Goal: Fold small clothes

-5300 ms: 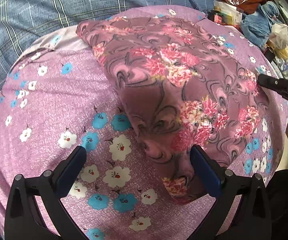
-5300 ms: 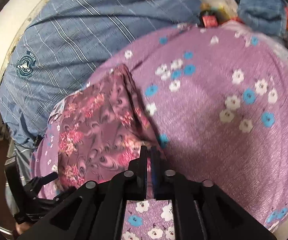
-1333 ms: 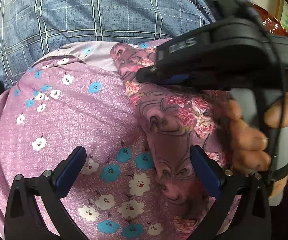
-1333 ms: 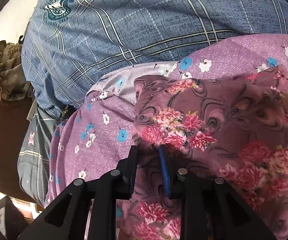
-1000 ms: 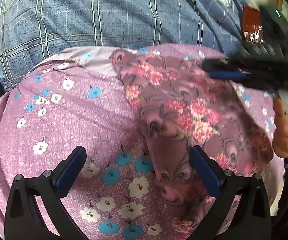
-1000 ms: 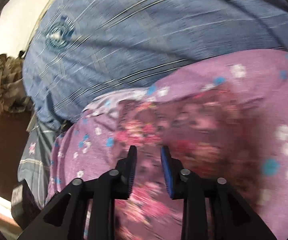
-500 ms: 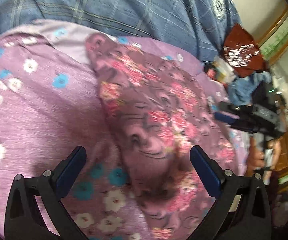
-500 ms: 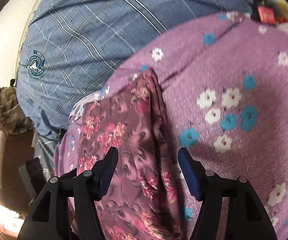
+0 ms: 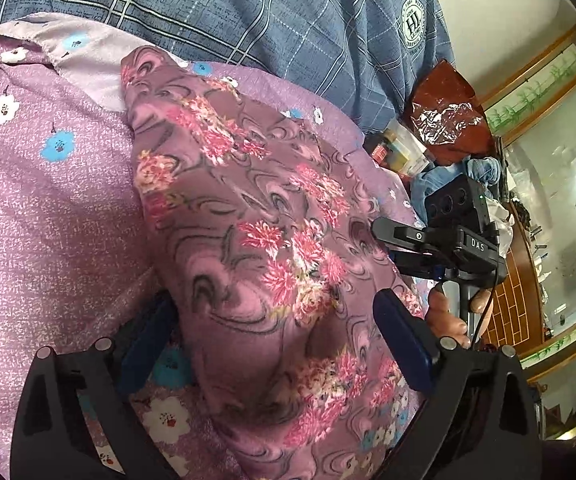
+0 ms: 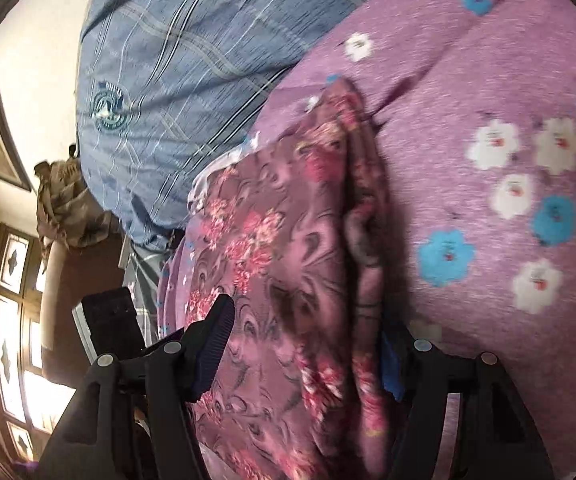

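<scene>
A folded mauve garment with pink flowers (image 9: 256, 240) lies on a purple sheet with blue and white flowers (image 9: 40, 200). My left gripper (image 9: 276, 344) is open, its fingers standing either side of the garment's near end. My right gripper (image 10: 308, 344) is open too, straddling the garment's other end (image 10: 288, 264); its right finger is partly hidden under the cloth. The right gripper also shows in the left wrist view (image 9: 428, 248), held in a hand at the garment's right edge.
A person in a blue checked shirt (image 9: 248, 12) sits right behind the sheet. Clutter with a red foil bag (image 9: 448, 116) and blue cloth (image 9: 444, 184) lies at the far right. A wooden chair and window (image 10: 20, 320) show at left in the right wrist view.
The right gripper let go of the garment, opened wide and swung back from the far side to the garment's right end. The left gripper moved in so its open fingers straddle the near end.
</scene>
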### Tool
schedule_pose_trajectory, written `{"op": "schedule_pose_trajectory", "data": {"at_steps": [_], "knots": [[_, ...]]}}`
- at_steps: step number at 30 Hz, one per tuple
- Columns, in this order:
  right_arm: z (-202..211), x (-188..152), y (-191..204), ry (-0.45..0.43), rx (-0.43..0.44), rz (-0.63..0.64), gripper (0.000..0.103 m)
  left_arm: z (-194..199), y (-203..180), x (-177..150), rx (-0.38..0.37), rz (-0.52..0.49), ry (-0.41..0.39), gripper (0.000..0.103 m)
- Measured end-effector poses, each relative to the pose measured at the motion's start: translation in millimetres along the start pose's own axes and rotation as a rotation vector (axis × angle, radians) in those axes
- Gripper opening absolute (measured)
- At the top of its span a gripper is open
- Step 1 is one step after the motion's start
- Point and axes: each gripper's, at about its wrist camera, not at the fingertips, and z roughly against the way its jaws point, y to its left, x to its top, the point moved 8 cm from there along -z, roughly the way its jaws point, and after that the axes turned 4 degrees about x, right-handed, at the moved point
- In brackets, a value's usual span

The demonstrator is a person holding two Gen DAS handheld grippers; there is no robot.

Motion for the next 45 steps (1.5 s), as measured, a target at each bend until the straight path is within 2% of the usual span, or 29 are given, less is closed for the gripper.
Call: {"op": "schedule_pose_trajectory", "data": {"at_steps": [5,12,16,17,19,21,24,30,34,37,38,39,42,45], "knots": [[-11,-3,10,0.007,-0.030,0.058,0.073,-5,-6,0,0.048,-0.030,-0.026,0.098],[-12,-7,11,0.038,-0.044,0.127,0.072,-18,-11,-6,0.199,-0.129,-0.010,0.098],[-12,-5,9,0.011,-0.048,0.087,0.071,-24,-17,-10,0.239,-0.178,-0.009,0.098],[-13,-4,9,0.000,-0.059,0.082,0.068,-23,-17,-10,0.242,-0.182,-0.012,0.096],[-15,-3,5,-0.006,-0.100,0.084,0.051,-22,-16,-8,0.251,-0.175,-0.023,0.089],[-14,-3,4,-0.011,-0.093,0.077,0.045,-19,-15,-5,0.249,-0.168,-0.036,0.076],[-12,-2,3,-0.015,-0.097,0.073,0.040,-13,-11,-2,0.254,-0.170,-0.058,0.062],[-9,-3,11,-0.019,-0.150,0.110,0.036,-7,-10,-2,0.272,-0.194,-0.070,0.055],[-3,-6,27,-0.032,-0.195,0.162,0.029,-1,-8,0,0.265,-0.189,-0.077,0.051],[1,-9,40,-0.048,-0.217,0.230,0.028,1,-6,1,0.267,-0.178,-0.078,0.051],[-2,-10,35,-0.038,-0.226,0.224,0.028,-2,-4,0,0.266,-0.167,-0.068,0.057],[-5,-11,30,-0.028,-0.228,0.205,0.028,-8,1,-2,0.257,-0.146,-0.037,0.069],[-8,-10,14,-0.014,-0.168,0.130,0.028,-19,2,-5,0.201,-0.123,-0.003,0.085],[-10,-10,8,-0.007,-0.130,0.113,0.038,-21,-3,-5,0.184,-0.136,-0.014,0.084]]}}
